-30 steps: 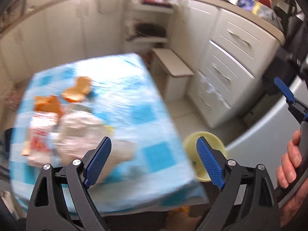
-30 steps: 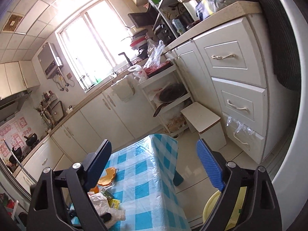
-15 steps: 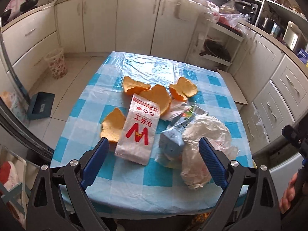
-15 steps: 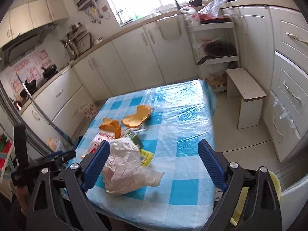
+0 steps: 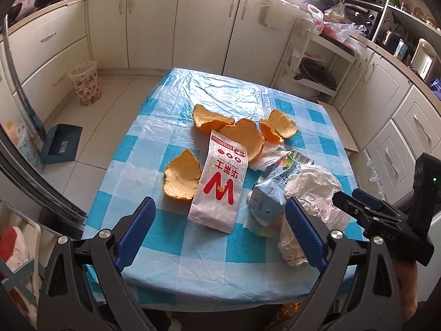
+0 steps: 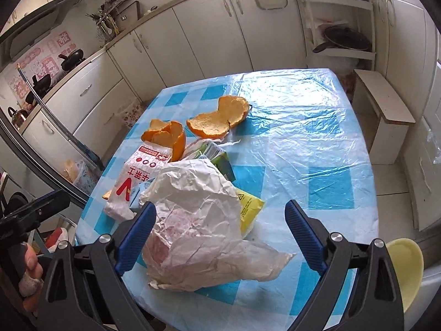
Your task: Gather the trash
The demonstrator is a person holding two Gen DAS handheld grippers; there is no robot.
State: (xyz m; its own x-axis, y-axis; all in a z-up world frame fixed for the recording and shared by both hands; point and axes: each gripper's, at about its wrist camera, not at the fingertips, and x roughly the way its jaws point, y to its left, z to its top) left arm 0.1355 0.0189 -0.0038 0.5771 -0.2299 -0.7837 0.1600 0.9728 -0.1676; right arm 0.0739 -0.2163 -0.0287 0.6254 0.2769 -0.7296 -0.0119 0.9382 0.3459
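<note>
Trash lies on a table with a blue checked cloth [image 5: 176,264]: several orange peels [image 5: 182,176], a white and red snack wrapper [image 5: 220,187], a blue carton [image 5: 266,198], crumpled white paper [image 6: 198,209] and a yellow packet [image 6: 249,207]. My left gripper [image 5: 220,234] is open and empty above the table's near edge, facing the wrapper. My right gripper [image 6: 220,234] is open and empty, with the crumpled paper between its fingers' line of sight. The right gripper also shows in the left wrist view [image 5: 366,209].
A yellow bin [image 6: 405,264] stands on the floor by the table's near right corner. A patterned wastebasket [image 5: 85,82] and a blue dustpan [image 5: 62,143] are on the floor to the left. A white stool [image 6: 383,110] and cabinets [image 5: 204,27] surround the table.
Both grippers have swung from the cabinets and floor toward the table and moved closer to the trash. Both stayed open and empty.
</note>
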